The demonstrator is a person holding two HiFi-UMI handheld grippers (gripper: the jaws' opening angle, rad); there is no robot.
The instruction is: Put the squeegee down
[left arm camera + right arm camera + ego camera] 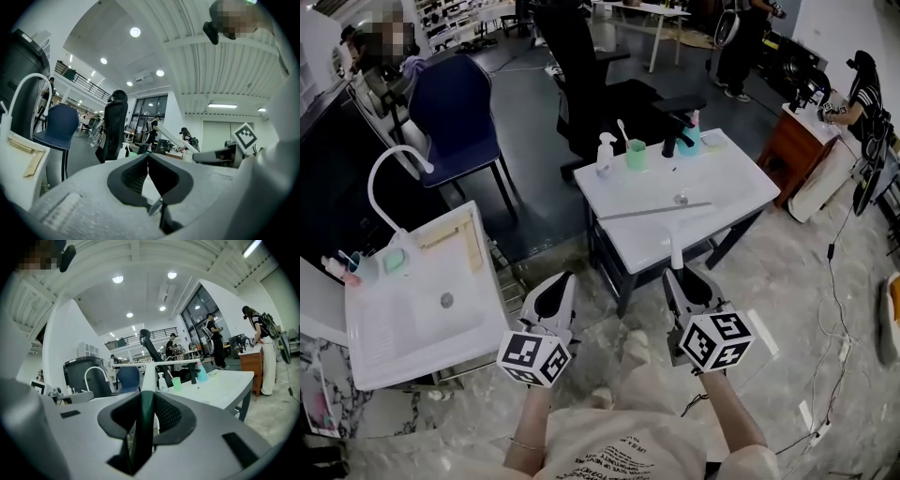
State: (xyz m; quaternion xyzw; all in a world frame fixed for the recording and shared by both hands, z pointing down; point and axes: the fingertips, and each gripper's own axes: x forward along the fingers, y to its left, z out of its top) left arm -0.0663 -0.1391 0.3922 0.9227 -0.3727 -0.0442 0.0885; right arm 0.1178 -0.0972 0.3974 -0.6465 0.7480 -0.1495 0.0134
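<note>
My right gripper (676, 273) is shut on the squeegee's handle (675, 246). The handle runs forward to the long grey blade (654, 211), which lies crosswise over the white sink table (741, 178); I cannot tell if it touches the top. In the right gripper view the green-and-white handle (148, 380) stands pinched between the jaws (149, 397), and the blade (154, 363) shows as a pale bar ahead. My left gripper (555, 284) hangs in front of the table's near edge, to the left, shut with nothing in it (148, 155).
On the table's far side stand a spray bottle (606, 153), a green cup (636, 155), a black faucet (675, 141) and a teal bottle (692, 141). A second white sink (412, 319) with a curved tap (384, 178) is at the left. A blue chair (455, 112) and a black chair (600, 84) stand behind.
</note>
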